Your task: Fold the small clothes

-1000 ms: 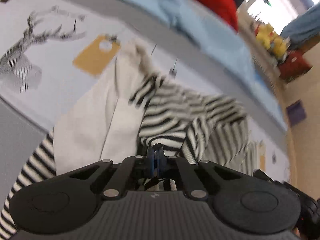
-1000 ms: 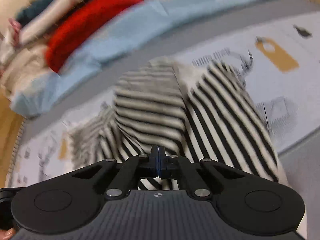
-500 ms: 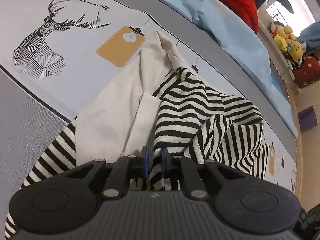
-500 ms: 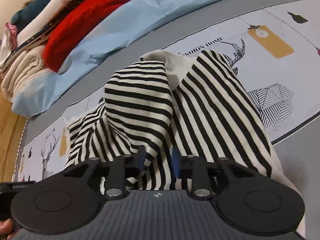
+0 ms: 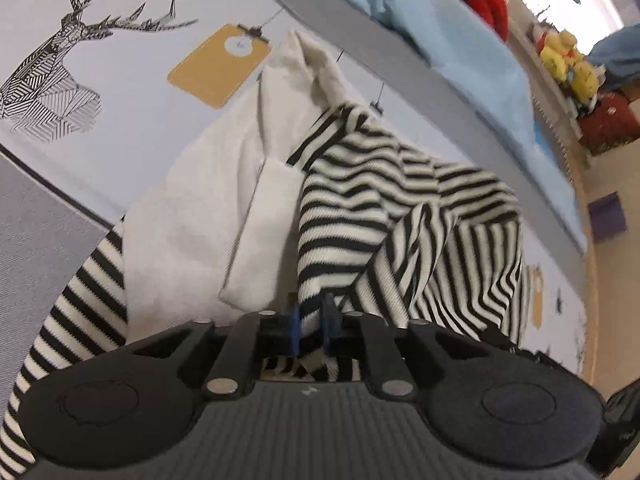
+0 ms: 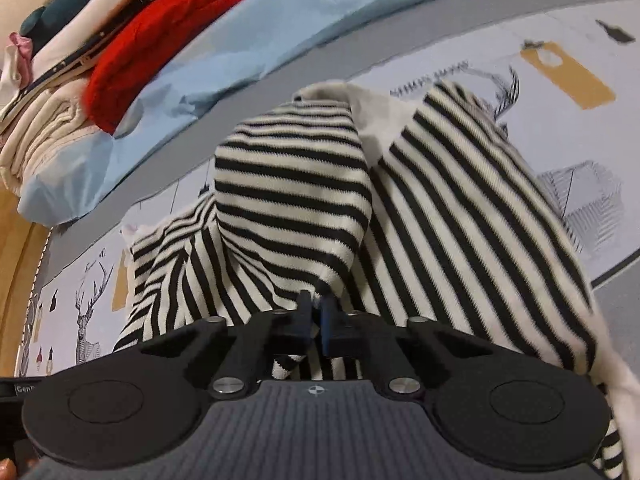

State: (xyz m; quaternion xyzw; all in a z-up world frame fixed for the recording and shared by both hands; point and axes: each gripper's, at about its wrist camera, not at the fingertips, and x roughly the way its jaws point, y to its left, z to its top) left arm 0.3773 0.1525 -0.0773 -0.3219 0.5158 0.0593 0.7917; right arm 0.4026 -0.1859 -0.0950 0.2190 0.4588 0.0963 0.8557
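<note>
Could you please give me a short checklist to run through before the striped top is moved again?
1. Left hand-held gripper has cloth: ok. Its jaws are closing, with a fold of the striped top between them.
2. Right hand-held gripper has cloth: ok. It is shut on a striped fold.
3. Top lies flat: not ok. It is bunched and creased, with the white inside turned out.
4. Which edges or corners are pinched: cannot tell. The cloth hides them.
5. Bare printed sheet beside the top for laying it down: ok.
6. Pile of clothes behind stays apart from the top: ok.
</note>
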